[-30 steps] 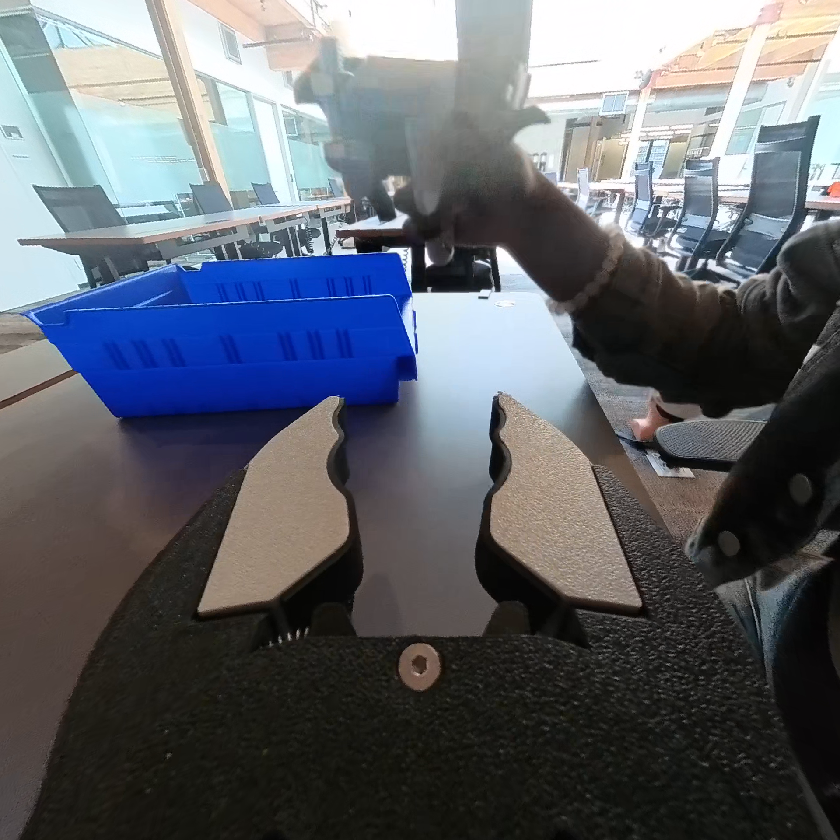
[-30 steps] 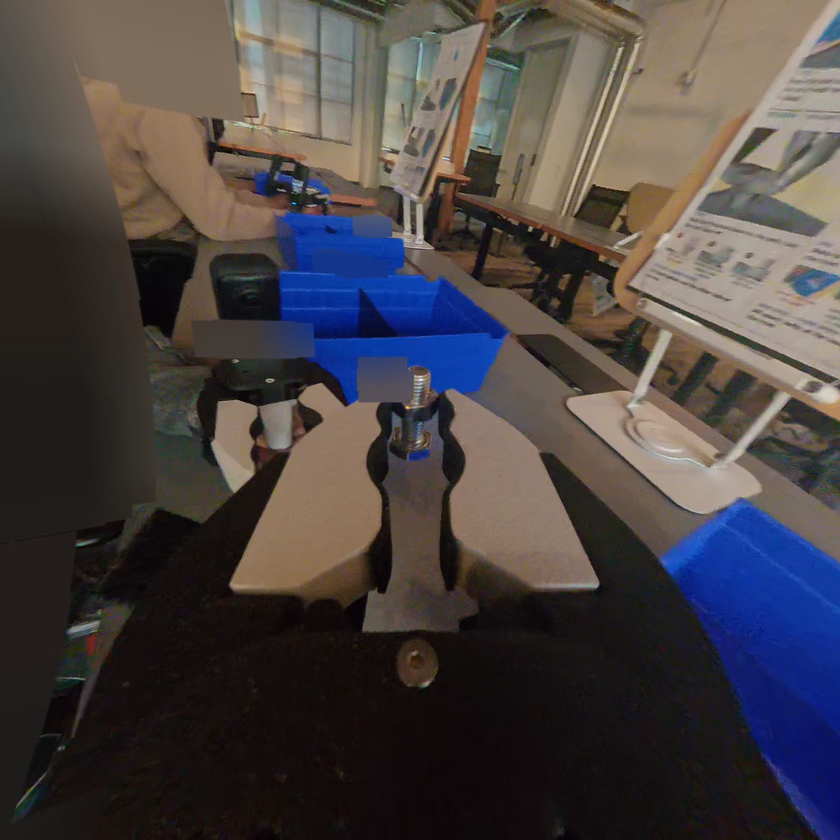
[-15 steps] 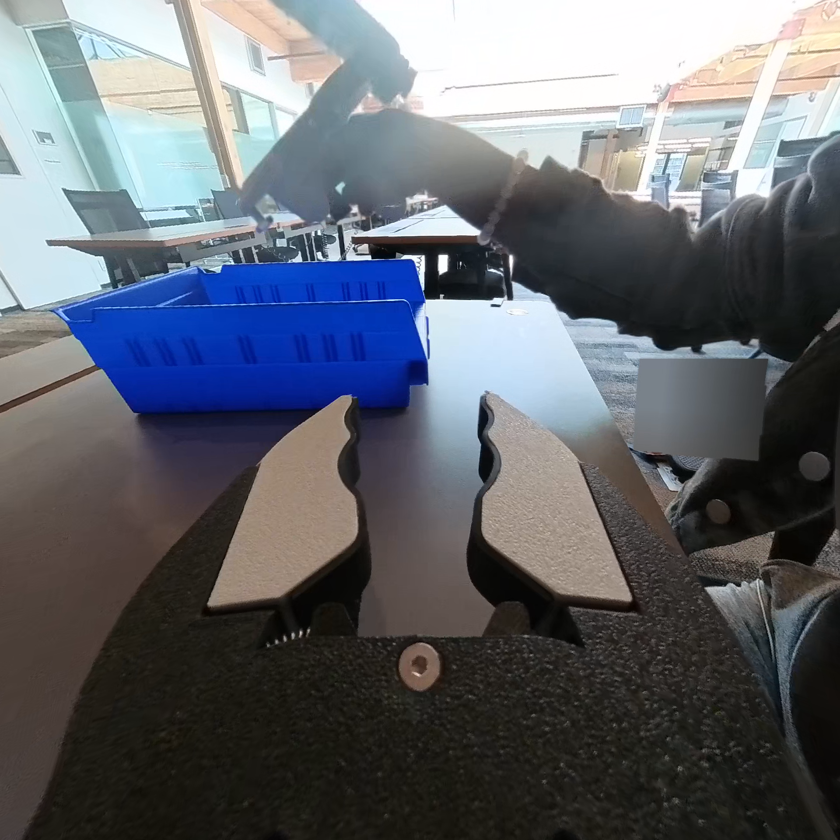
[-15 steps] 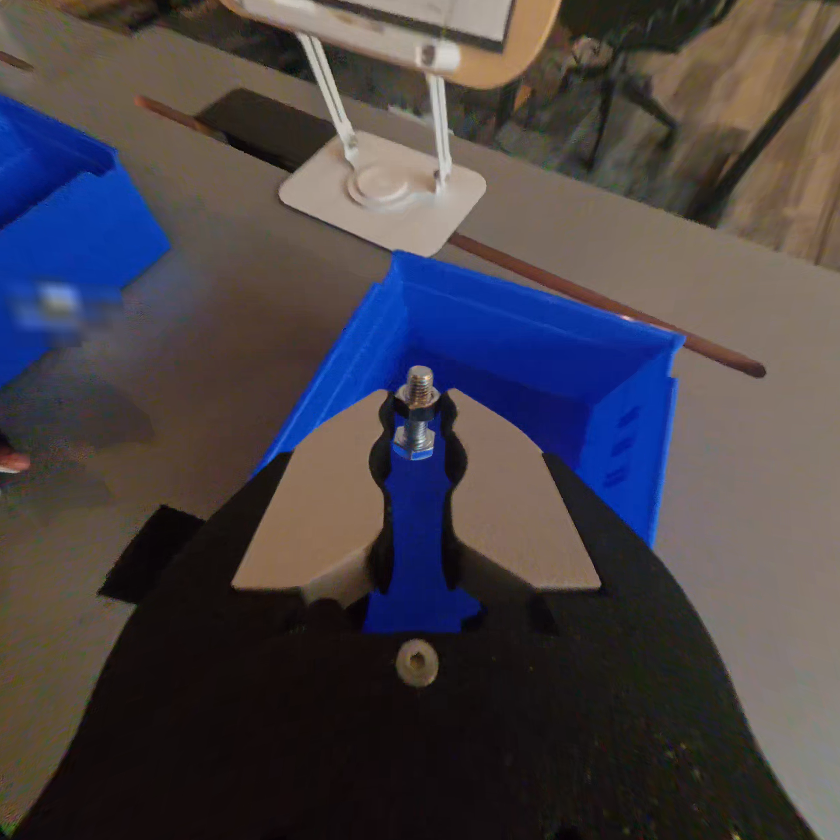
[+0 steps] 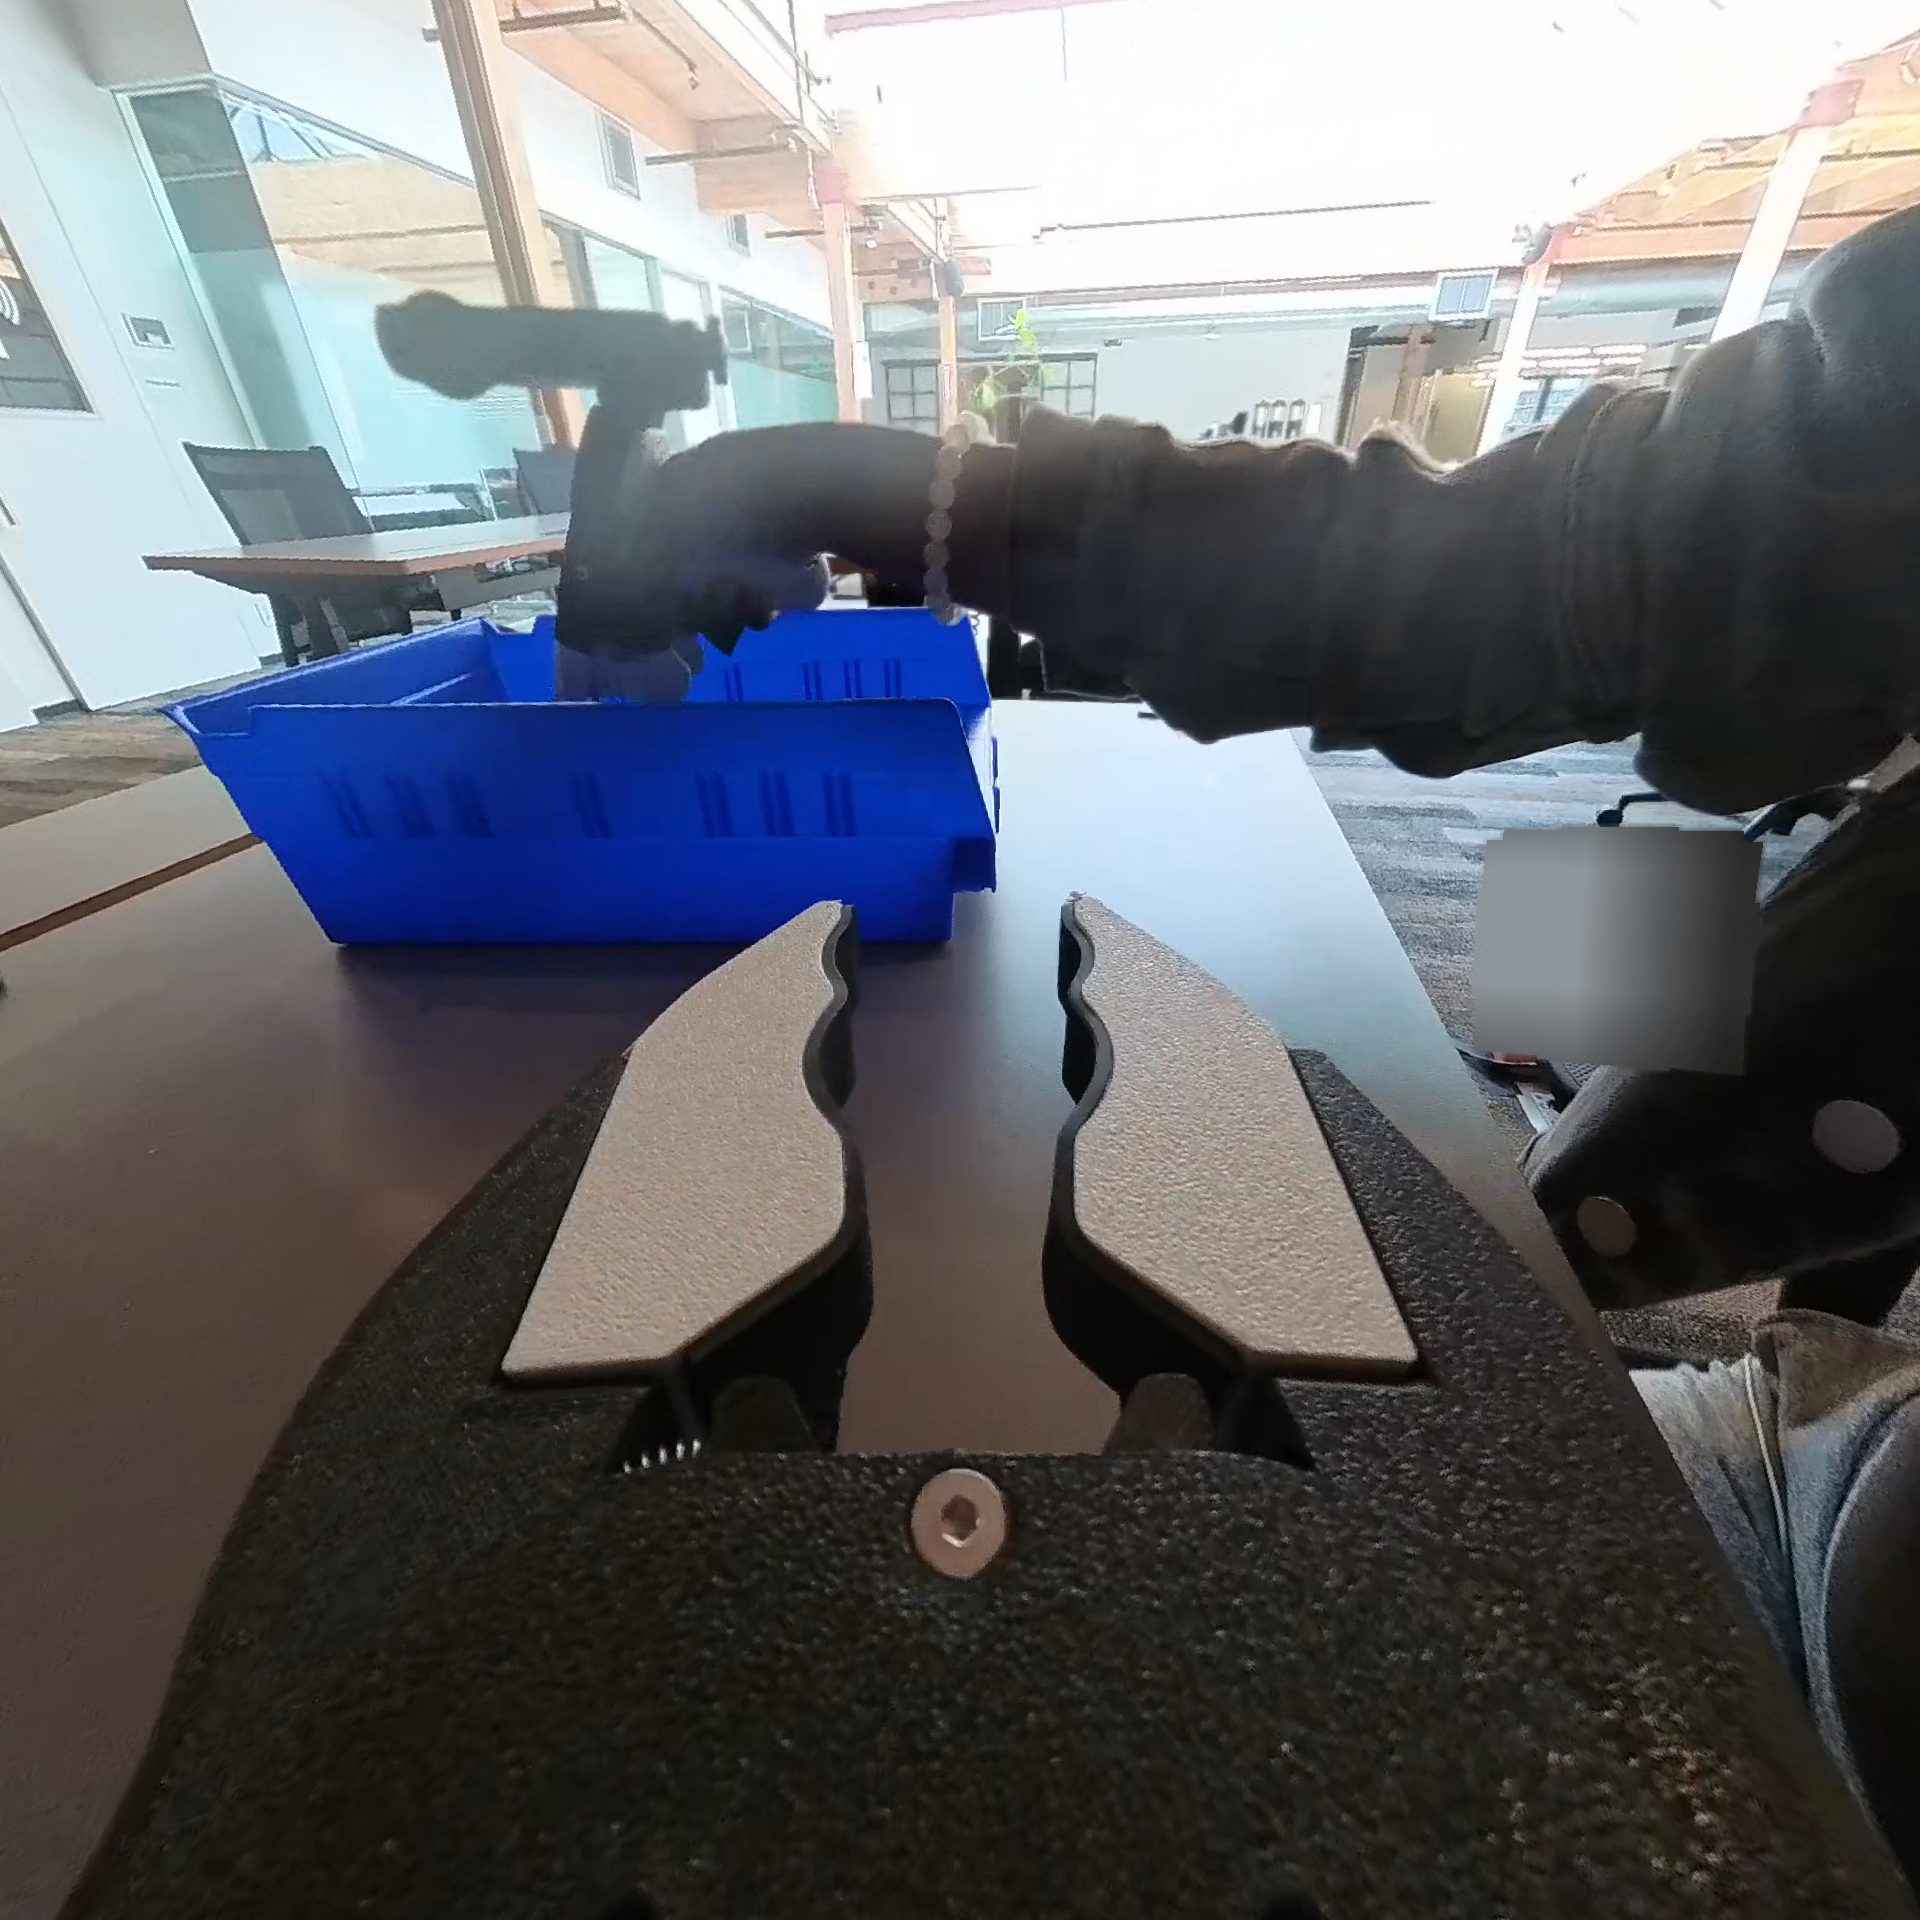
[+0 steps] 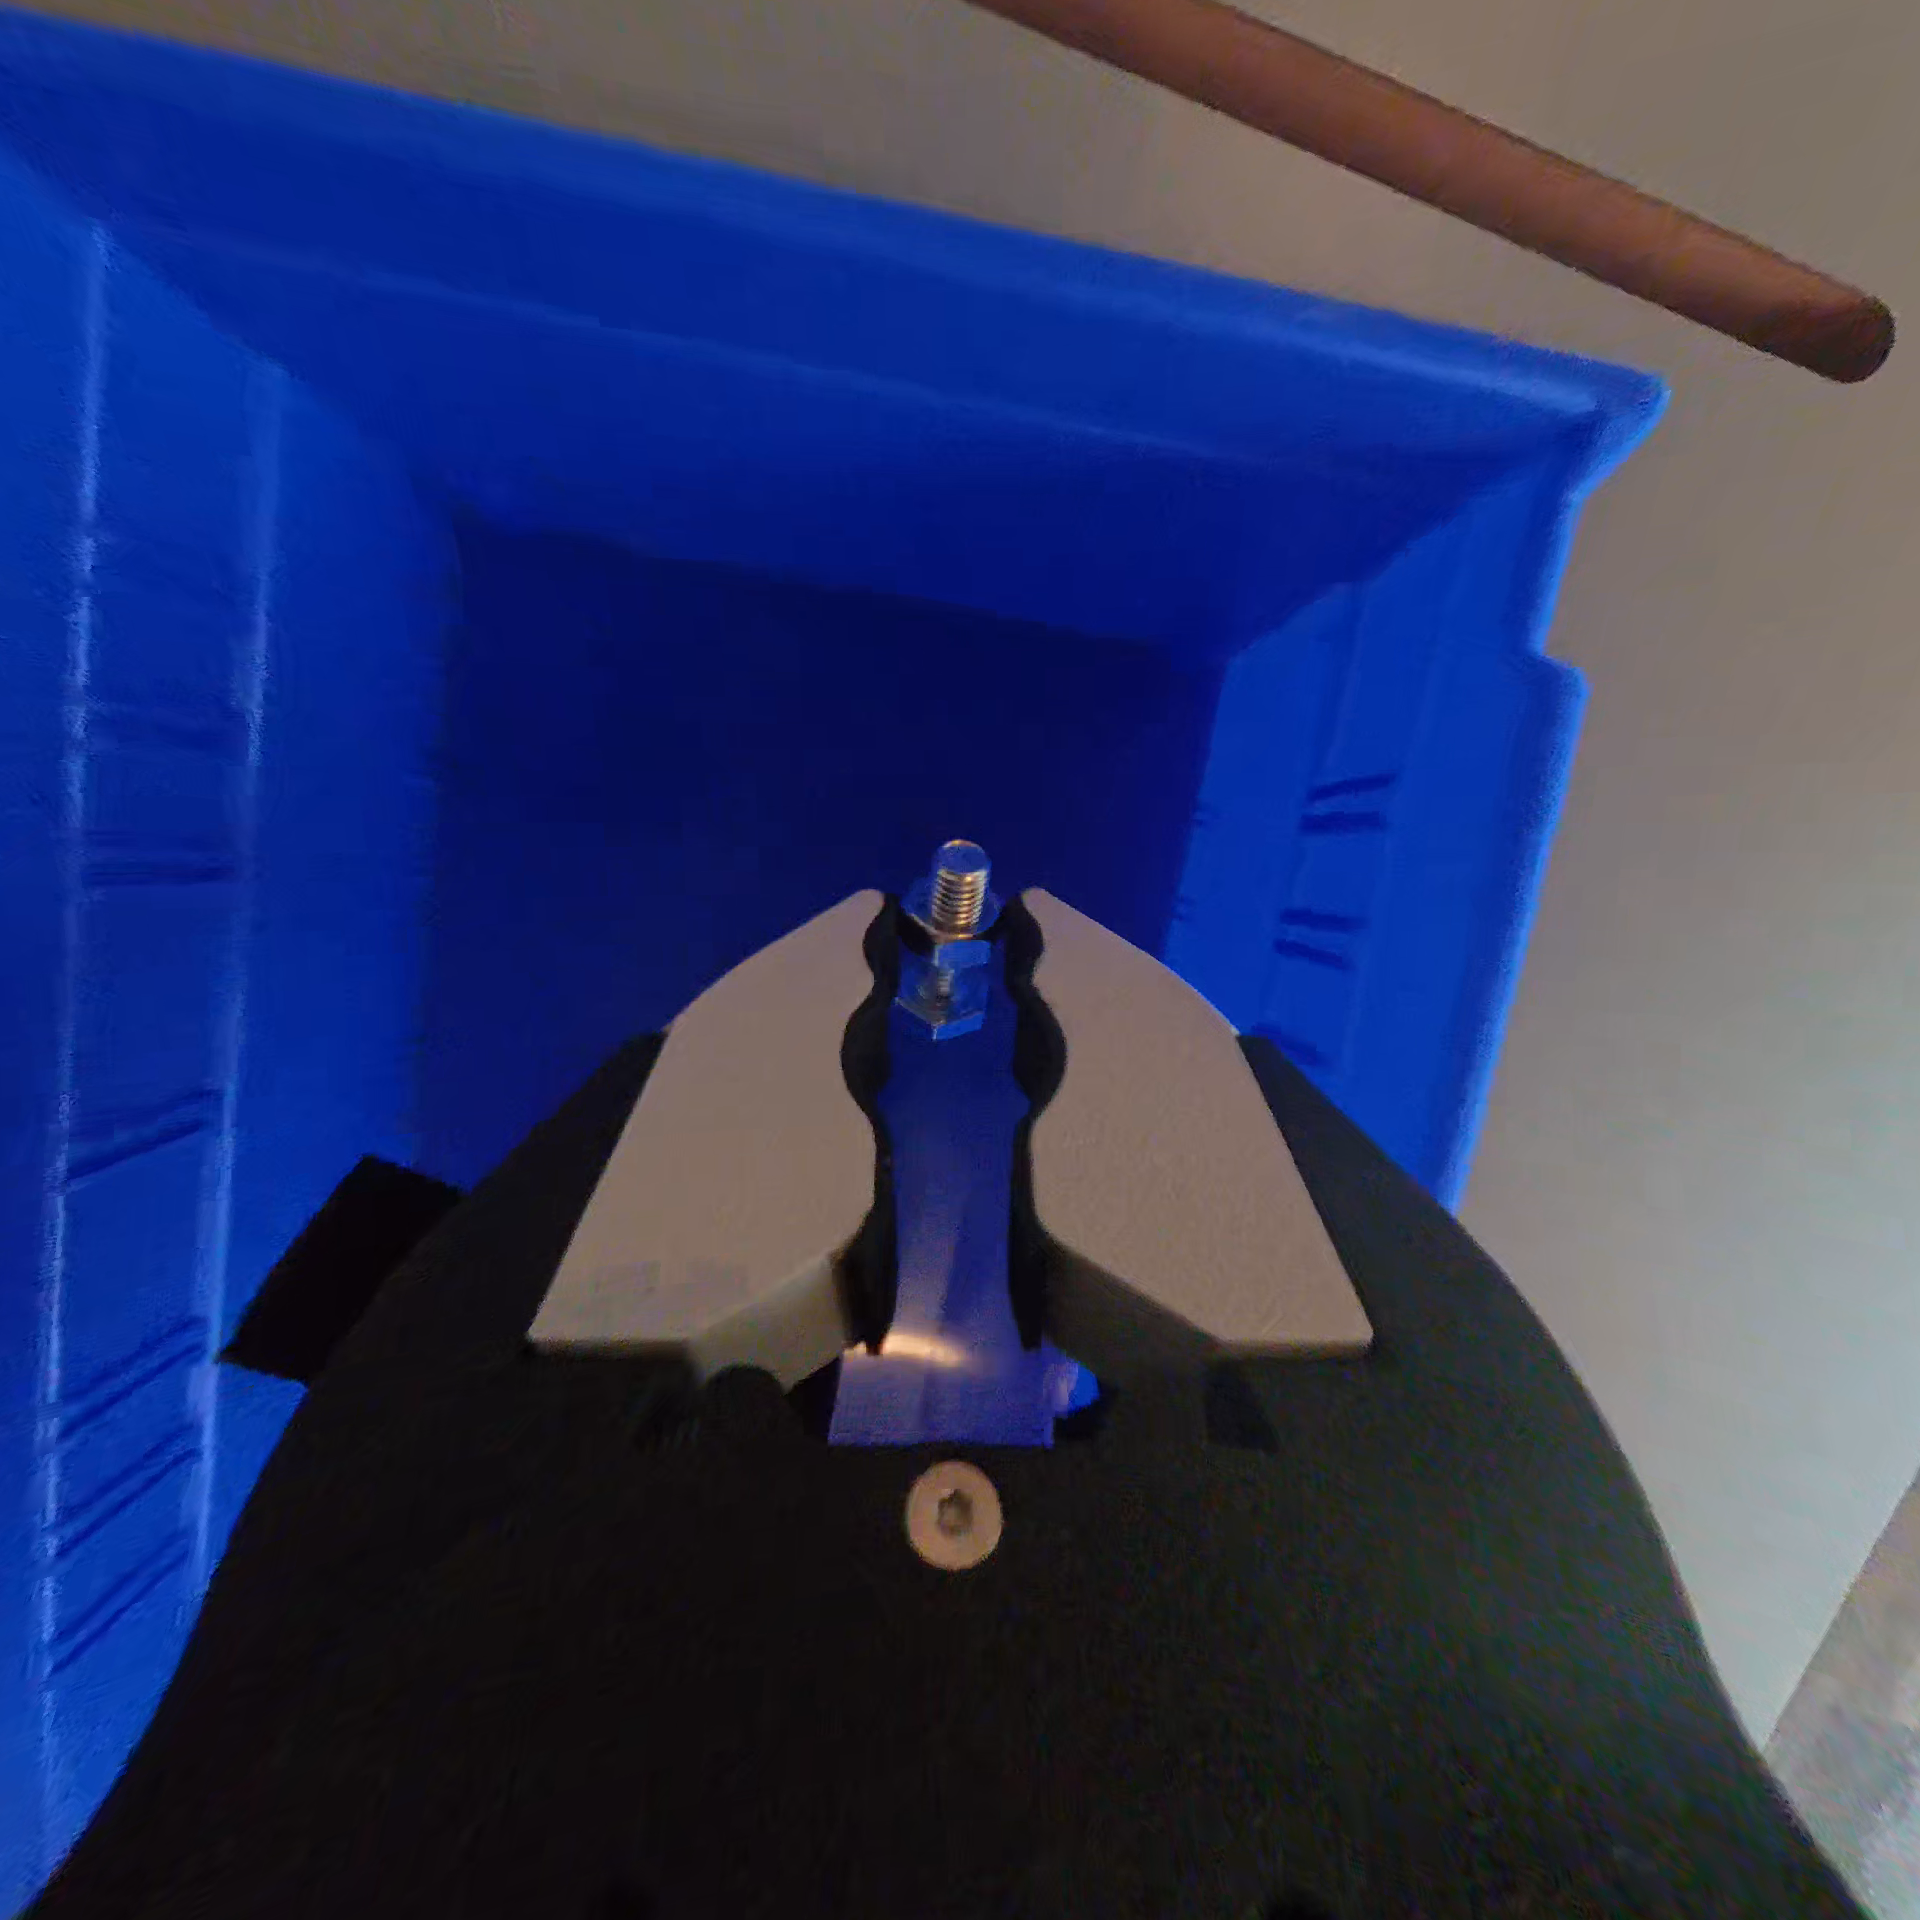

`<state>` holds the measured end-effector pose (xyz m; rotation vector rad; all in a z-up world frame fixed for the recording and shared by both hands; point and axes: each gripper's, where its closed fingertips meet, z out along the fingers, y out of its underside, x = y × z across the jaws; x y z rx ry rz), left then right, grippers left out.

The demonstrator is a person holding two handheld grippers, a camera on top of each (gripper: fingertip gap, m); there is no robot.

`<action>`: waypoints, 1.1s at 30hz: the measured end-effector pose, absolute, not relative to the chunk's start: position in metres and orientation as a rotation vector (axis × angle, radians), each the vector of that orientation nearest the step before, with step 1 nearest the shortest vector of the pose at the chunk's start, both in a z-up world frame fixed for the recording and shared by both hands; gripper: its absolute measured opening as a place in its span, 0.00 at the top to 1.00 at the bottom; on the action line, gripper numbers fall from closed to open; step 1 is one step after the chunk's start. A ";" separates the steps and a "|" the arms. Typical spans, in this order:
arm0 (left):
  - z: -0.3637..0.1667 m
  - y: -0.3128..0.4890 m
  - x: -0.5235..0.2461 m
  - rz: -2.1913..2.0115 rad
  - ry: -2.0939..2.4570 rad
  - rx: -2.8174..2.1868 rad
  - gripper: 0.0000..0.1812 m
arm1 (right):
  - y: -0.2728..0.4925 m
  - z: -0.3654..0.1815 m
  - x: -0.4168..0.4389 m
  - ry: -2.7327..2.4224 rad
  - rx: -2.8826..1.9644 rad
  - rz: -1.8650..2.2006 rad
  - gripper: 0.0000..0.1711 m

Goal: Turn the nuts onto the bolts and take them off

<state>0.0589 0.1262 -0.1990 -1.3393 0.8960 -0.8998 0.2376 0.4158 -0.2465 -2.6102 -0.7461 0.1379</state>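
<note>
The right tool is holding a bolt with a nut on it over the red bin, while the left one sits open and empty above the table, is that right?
Not quite: the bin is blue, not red, as the right wrist view shows. The rest holds: the right tool grips the bolt with its nut over that bin, and the left tool is open and empty above the table.

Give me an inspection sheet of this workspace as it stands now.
Surface: dark table, bare near the left gripper.
Job's things: bolt with nut held over the blue bin; the part of the bin in view looks empty.
Clutter: brown rod beyond the bin.
Grippers: left gripper open, empty, low over the table; right gripper shut on the bolt with nut.
Cables: nothing seen.
Surroundings: office, tables, chairs, glass walls; person's sleeve reaching across.
</note>
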 end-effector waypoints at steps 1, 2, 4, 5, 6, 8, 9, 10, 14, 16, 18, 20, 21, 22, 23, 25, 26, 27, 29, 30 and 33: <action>-0.199 0.126 0.059 -0.899 0.898 -1.340 0.80 | 0.417 -0.251 0.238 -0.748 -2.626 0.128 0.89; -0.199 0.126 0.059 -0.898 0.899 -1.339 0.81 | 0.418 -0.256 0.239 -0.752 -2.644 0.119 0.89; -0.199 0.127 0.059 -0.892 0.897 -1.338 0.81 | 0.419 -0.266 0.241 -0.759 -2.676 0.099 0.89; -0.199 0.127 0.059 -0.889 0.897 -1.338 0.81 | 0.420 -0.270 0.241 -0.763 -2.689 0.090 0.89; -0.199 0.127 0.059 -0.887 0.898 -1.337 0.81 | 0.421 -0.274 0.241 -0.767 -2.702 0.083 0.89; -0.199 0.127 0.059 -0.887 0.899 -1.339 0.81 | 0.423 -0.280 0.240 -0.781 -2.718 0.080 0.89; -0.200 0.127 0.059 -0.887 0.899 -1.341 0.81 | 0.424 -0.283 0.240 -0.782 -2.722 0.071 0.89; -0.200 0.127 0.059 -0.887 0.899 -1.341 0.81 | 0.425 -0.284 0.241 -0.783 -2.723 0.061 0.89; -0.200 0.127 0.060 -0.887 0.903 -1.342 0.81 | 0.428 -0.286 0.241 -0.781 -2.718 0.065 0.89; -0.200 0.127 0.060 -0.886 0.906 -1.341 0.81 | 0.430 -0.287 0.243 -0.784 -2.712 0.058 0.89; -0.200 0.127 0.060 -0.886 0.909 -1.342 0.81 | 0.431 -0.287 0.243 -0.785 -2.706 0.060 0.89; -0.201 0.127 0.060 -0.884 0.912 -1.342 0.81 | 0.431 -0.287 0.243 -0.786 -2.700 0.065 0.89; -0.201 0.126 0.060 -0.884 0.913 -1.342 0.81 | 0.432 -0.287 0.243 -0.786 -2.698 0.067 0.89; -0.201 0.126 0.061 -0.884 0.914 -1.342 0.81 | 0.432 -0.287 0.243 -0.788 -2.694 0.073 0.89; -0.201 0.126 0.061 -0.884 0.915 -1.341 0.81 | 0.432 -0.286 0.242 -0.789 -2.689 0.078 0.89; -0.201 0.126 0.061 -0.883 0.915 -1.342 0.81 | 0.433 -0.284 0.241 -0.786 -2.682 0.082 0.87; -0.201 0.126 0.061 -0.883 0.915 -1.342 0.81 | 0.432 -0.283 0.241 -0.785 -2.677 0.084 0.86; -0.201 0.126 0.061 -0.883 0.916 -1.341 0.81 | 0.432 -0.281 0.241 -0.784 -2.674 0.083 0.84; -0.201 0.126 0.061 -0.881 0.918 -1.340 0.81 | 0.431 -0.278 0.241 -0.787 -2.671 0.084 0.83; -0.201 0.126 0.061 -0.881 0.919 -1.339 0.81 | 0.430 -0.276 0.241 -0.788 -2.669 0.085 0.82; -0.201 0.126 0.061 -0.879 0.920 -1.339 0.81 | 0.427 -0.267 0.241 -0.787 -2.653 0.084 0.78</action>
